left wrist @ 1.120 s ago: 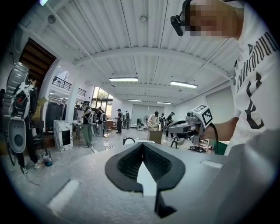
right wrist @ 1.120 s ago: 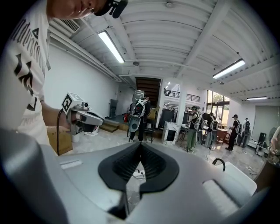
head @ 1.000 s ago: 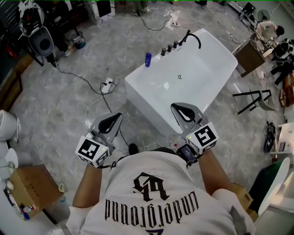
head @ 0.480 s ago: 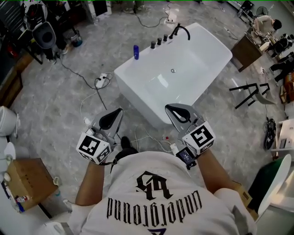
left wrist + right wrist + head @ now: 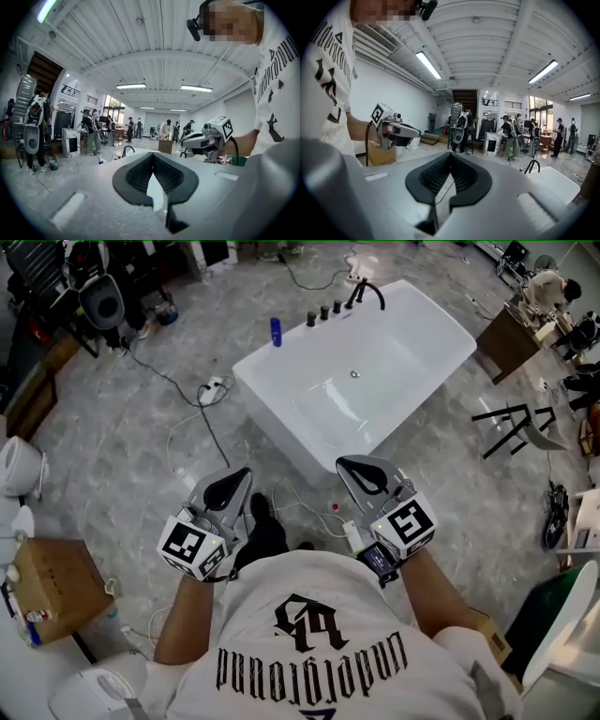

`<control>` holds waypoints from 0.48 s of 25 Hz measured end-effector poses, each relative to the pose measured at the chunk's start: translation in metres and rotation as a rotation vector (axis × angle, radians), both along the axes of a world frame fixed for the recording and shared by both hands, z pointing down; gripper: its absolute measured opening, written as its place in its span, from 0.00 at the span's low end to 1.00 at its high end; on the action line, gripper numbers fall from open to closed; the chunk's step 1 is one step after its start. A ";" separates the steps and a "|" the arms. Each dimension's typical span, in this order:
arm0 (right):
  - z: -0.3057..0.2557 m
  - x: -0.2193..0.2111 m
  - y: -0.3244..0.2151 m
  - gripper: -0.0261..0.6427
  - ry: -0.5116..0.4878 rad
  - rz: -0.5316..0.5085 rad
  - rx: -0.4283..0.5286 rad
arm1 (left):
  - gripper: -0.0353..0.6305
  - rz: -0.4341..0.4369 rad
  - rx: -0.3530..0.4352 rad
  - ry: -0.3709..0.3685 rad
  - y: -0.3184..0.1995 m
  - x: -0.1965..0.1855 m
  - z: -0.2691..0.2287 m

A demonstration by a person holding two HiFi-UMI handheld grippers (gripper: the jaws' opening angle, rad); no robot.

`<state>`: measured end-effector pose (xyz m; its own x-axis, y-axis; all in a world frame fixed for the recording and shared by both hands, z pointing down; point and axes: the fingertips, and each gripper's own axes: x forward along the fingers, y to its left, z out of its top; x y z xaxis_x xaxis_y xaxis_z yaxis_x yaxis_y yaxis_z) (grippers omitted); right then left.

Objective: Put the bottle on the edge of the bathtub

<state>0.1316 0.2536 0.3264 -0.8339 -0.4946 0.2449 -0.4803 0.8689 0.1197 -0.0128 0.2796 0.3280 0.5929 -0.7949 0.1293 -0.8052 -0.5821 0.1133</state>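
The person holds both arms bent forward at chest height, side by side, each gripper pointing nearly level toward the far side. The left gripper has its jaws pressed together with nothing between them, and so has the right gripper. Both are well apart from the white rectangular bathtub beyond them, whose basin shows only a small round drain. The small blue bottle stands upright at the tub's far left edge, near the black taps.
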 end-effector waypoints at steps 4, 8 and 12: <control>0.000 0.005 0.011 0.04 -0.023 0.006 -0.012 | 0.06 -0.009 -0.015 -0.014 0.016 0.004 -0.001; 0.005 0.012 0.024 0.04 -0.038 0.012 -0.024 | 0.06 -0.001 -0.023 -0.023 0.027 0.012 0.004; 0.009 0.018 0.031 0.04 -0.042 0.020 -0.033 | 0.06 0.011 -0.037 -0.023 0.032 0.018 0.008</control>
